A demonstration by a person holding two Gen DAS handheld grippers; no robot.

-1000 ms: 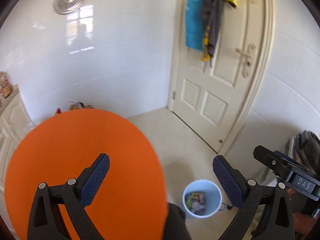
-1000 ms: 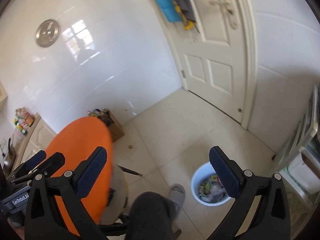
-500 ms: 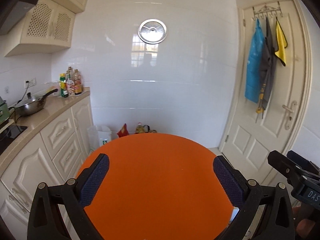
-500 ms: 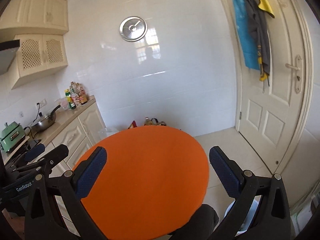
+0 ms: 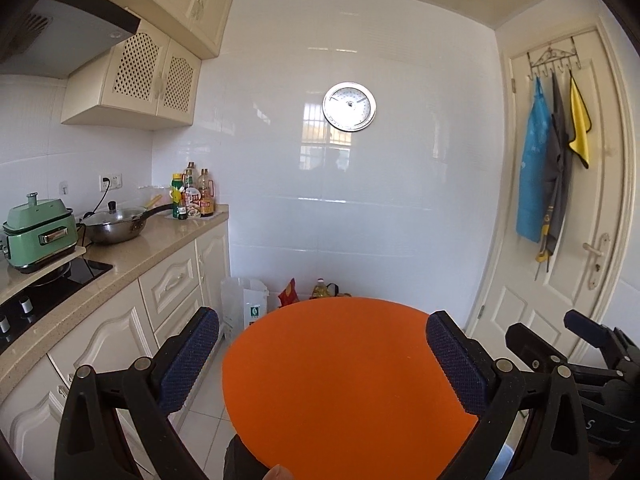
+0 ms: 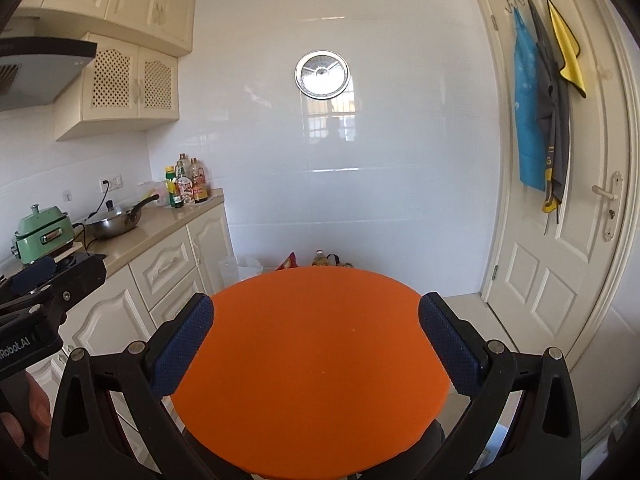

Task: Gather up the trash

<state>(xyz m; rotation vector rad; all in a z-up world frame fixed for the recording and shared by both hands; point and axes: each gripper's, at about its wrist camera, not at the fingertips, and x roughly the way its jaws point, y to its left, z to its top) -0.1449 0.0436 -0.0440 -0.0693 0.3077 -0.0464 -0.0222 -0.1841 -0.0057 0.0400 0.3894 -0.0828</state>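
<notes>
Entry: kitchen, both wrist views, taken with the orange round table [image 5: 344,376] as landmark.

1. Left gripper [image 5: 322,364]: I hold it level over the near edge of the table, fingers spread wide, nothing between the pads.
2. Right gripper [image 6: 316,350]: same posture over the table, fingers spread wide, empty.
3. Table top: bare orange surface in both views; no wrapper or scrap shows on it.
4. Trash and bin: a second ago both cameras pointed down at a white bucket holding wrappers, on the floor just right of the table. I have since tilted both grippers up to face the far wall, so the bucket has dropped out of view; only a pale sliver at the lower right of the table could be its rim, too little to tell.
5. Beyond the table, on the floor against the wall: a white bag [image 5: 250,304], a red packet [image 5: 289,292], an oil bottle [image 5: 320,290]. Whether any counts as trash, I cannot tell.
6. Left of the table: counter [image 5: 132,248] with pan [image 5: 114,224] and green cooker [image 5: 40,234].
7. Right of the table: door [image 5: 560,248].

Assessment: with the table cleared and both grippers empty, I judge collection finished or nearly so.
</notes>
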